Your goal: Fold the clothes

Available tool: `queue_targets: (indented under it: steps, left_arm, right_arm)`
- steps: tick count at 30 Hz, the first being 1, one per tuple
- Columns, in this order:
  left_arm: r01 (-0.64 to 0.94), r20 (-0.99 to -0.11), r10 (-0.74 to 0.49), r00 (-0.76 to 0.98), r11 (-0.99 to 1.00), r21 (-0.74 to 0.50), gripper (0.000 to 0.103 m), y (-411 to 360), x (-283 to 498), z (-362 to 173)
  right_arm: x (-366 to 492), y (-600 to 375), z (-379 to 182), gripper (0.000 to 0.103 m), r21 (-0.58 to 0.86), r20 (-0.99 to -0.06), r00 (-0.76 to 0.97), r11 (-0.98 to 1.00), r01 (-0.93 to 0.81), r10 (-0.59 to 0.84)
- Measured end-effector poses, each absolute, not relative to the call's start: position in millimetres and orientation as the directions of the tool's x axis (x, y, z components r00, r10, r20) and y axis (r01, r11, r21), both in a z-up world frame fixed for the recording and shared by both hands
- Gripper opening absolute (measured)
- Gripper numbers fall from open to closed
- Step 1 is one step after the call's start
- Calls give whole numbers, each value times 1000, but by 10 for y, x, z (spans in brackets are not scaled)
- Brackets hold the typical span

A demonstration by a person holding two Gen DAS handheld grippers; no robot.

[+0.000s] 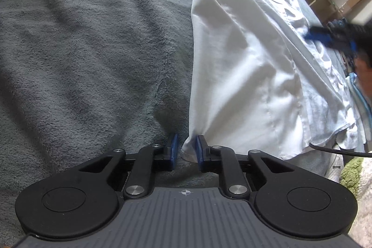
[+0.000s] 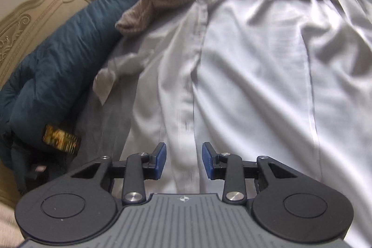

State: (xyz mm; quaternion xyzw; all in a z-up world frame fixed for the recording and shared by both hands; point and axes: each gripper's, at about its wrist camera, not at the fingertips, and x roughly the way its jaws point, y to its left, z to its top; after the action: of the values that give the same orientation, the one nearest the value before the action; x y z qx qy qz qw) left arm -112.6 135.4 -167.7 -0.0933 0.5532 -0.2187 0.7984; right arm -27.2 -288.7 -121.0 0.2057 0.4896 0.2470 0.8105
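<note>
1. My left gripper point(image 1: 186, 150) sits low over the grey blanket point(image 1: 88, 57), its blue pads a narrow gap apart, with a corner of the white shirt point(image 1: 244, 76) bunched between them; the right pad touches the cloth, the left pad stands just clear of it.
2. My right gripper point(image 2: 184, 160) hovers over the shirt's point(image 2: 251, 76) button placket point(image 2: 189, 94), jaws wide apart and holding nothing.
3. The shirt lies spread and creased across the bed, front side up, its hem end nearest my left gripper.
4. Beside the shirt in the right wrist view, a teal quilt point(image 2: 58, 66) is heaped against a carved cream headboard point(image 2: 25, 15).
5. Farther off, a beige knitted garment point(image 2: 158, 1) rests at the shirt's collar end, touching it.
</note>
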Motion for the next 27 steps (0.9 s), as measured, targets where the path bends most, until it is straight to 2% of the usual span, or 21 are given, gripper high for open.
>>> queue_targets:
  steps: [6, 11, 14, 16, 18, 19, 23, 27]
  left_arm:
    - [224, -839, -458, 293, 886, -406, 17, 1403, -1164, -1701]
    - [220, -842, -460, 281, 885, -410, 18, 1429, -1165, -1714]
    - [223, -844, -456, 283, 887, -405, 18, 1423, -1171, -1705]
    - [225, -845, -454, 284, 888, -401, 18, 1419, -1176, -1699]
    - [228, -846, -452, 285, 889, -398, 12, 1415, -1180, -1694]
    - [229, -846, -450, 285, 889, -396, 10, 1413, -1182, -1691]
    - [230, -843, -450, 294, 890, -394, 1, 1473, -1216, -1641]
    - [223, -851, -456, 259, 886, -407, 0, 1551, -1269, -1583]
  right_arm:
    - [511, -2500, -1483, 35, 542, -695, 468, 826, -157, 545]
    - [884, -2399, -1745, 32, 594, -681, 481, 800, -80, 553]
    - [952, -2365, -1839, 26, 609, -680, 468, 790, -67, 564]
    - [974, -2348, -1887, 15, 617, -676, 462, 784, -70, 574]
    - [976, -2338, -1896, 3, 618, -671, 465, 782, -80, 578]
    - [978, -2334, -1901, 1, 618, -668, 466, 781, -85, 580]
    - [917, -2438, -1808, 0, 611, -643, 523, 786, -91, 560]
    - [850, -2556, -1704, 0, 602, -612, 583, 793, -94, 535]
